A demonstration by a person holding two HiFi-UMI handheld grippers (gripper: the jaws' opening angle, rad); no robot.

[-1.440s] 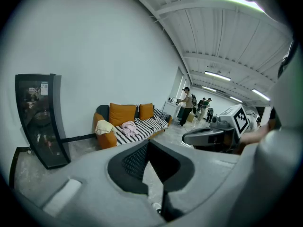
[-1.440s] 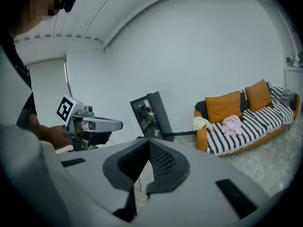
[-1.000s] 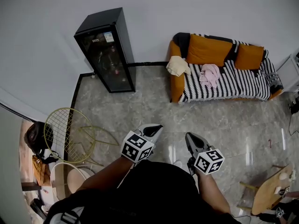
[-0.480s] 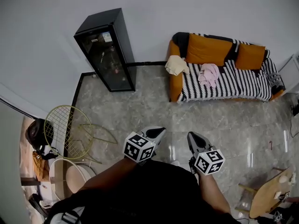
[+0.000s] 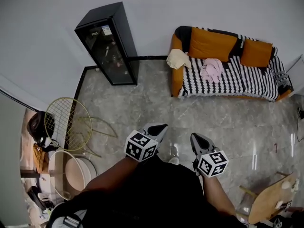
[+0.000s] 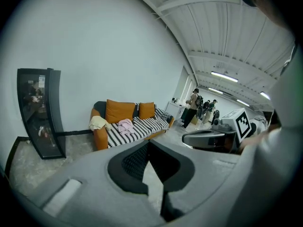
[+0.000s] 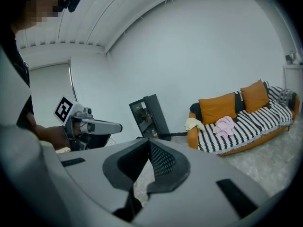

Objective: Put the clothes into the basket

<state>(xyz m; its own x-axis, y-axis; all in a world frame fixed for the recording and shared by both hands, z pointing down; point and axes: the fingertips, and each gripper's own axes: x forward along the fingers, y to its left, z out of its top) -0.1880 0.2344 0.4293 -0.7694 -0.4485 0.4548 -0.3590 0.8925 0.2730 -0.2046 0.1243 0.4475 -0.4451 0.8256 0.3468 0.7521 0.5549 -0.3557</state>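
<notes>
Clothes [image 5: 211, 69] lie on sofa [image 5: 242, 82] near cabinet [image 5: 107, 44]; left gripper [image 5: 161, 127] and right gripper [image 5: 194, 137] fingers together.

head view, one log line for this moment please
phase: before pickup | left gripper: shut, empty | right gripper: shut, empty | pink garment: on sofa seat | cream garment: on sofa arm

Person wore a loose black top [image 5: 156, 194], forearms bare; left grey wedge-shaped plastic gripper [image 5: 161, 127] and right grey wedge-shaped plastic gripper [image 5: 194, 137] each had a white cube with black square markers [image 5: 141, 145]; dark ribbed pads [image 6: 135, 162] inside, pretty chunky.
</notes>
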